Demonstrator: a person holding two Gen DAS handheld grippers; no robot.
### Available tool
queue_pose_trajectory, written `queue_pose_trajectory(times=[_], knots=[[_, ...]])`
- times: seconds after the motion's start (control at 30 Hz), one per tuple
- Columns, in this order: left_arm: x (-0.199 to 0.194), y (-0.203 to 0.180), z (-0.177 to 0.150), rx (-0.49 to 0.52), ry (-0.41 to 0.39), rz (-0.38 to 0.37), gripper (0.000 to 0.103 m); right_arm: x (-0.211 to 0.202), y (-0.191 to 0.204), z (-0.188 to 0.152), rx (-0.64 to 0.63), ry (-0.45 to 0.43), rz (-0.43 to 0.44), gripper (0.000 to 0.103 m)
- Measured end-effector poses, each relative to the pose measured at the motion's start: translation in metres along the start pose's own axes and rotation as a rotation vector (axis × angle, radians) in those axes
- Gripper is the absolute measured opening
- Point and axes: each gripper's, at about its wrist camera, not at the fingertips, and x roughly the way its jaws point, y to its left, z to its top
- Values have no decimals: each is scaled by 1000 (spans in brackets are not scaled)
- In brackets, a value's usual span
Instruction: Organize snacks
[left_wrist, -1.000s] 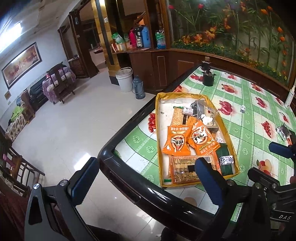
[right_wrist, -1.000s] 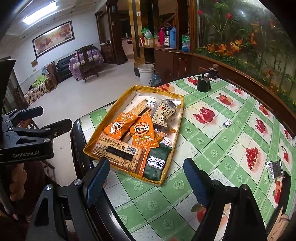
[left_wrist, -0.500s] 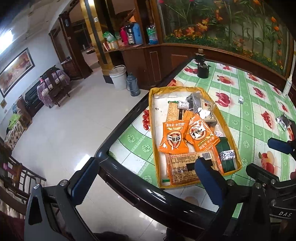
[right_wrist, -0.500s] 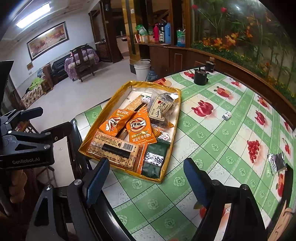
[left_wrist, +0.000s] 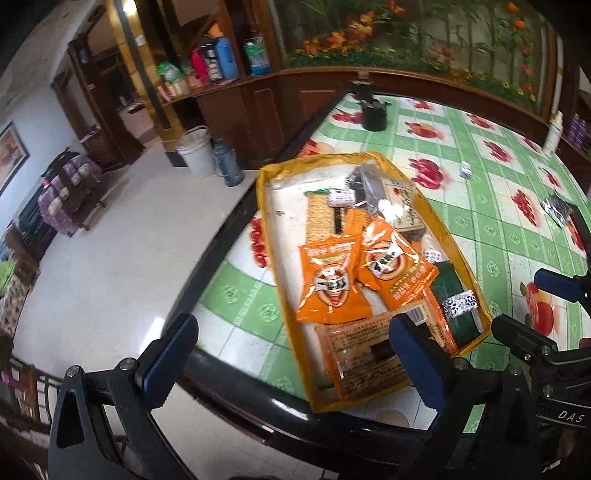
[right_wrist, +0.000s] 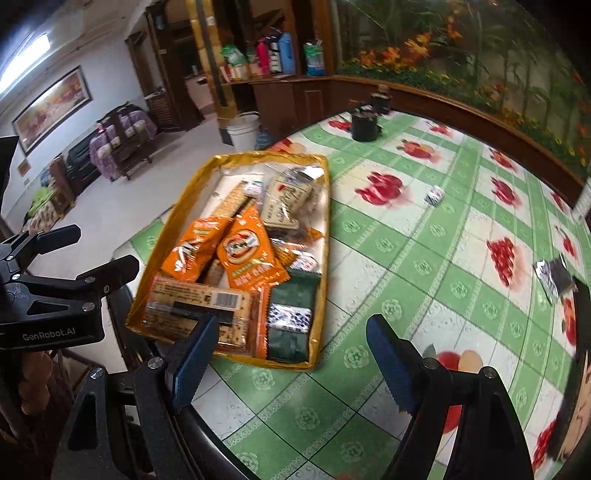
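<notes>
1. Your left gripper (left_wrist: 290, 354) stands wide open with nothing between its blue pads; its left pad (left_wrist: 168, 352) hangs over the floor past the table's dark edge, and its right pad (left_wrist: 413, 360) shows in front of the near end of the tray.
2. Your right gripper (right_wrist: 286, 363) is also spread wide and holds nothing; its left pad (right_wrist: 194, 362) overlaps the tray's near edge in the picture, while its right pad (right_wrist: 388, 363) sits over bare tablecloth. Neither pad clearly touches anything.
3. The yellow tray (right_wrist: 319, 332) of snacks lies on the green fruit-print tablecloth (right_wrist: 424, 258), left of centre in the right wrist view and just beyond your right gripper's left pad.
4. In the tray, two orange snack packets (right_wrist: 249, 254) lie side by side across the middle, a long cracker pack with a barcode (right_wrist: 199, 306) lies along the near end, and a dark green packet (right_wrist: 291, 317) sits in the near right corner.
5. A clear bag with a beige printed card (right_wrist: 288, 199) rests at the tray's far end.
6. Loose on the cloth, well apart from the tray, are a small wrapped candy (right_wrist: 433, 195) right of centre and a silver foil wrapper (right_wrist: 550, 275) at the right edge.
7. A dark pot (right_wrist: 364, 125) stands at the table's far end, upper centre.
</notes>
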Motion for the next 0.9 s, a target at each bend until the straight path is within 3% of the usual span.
queue_pose_trajectory(times=[0.23,0.4,0.73,0.9], knots=[[17,-6,6,35,17,-107,103,0,-9,-7,66,30,-82,85],[28,-6,12,31,23,-114,103,-8,-16,-6,82,27,-132,85],[36,-7,9,0,56,-106,103,-2,-13,8,30,22,-72,86],[31,-13,12,42,58,-87,103,4,-10,13,53,19,-23,86]])
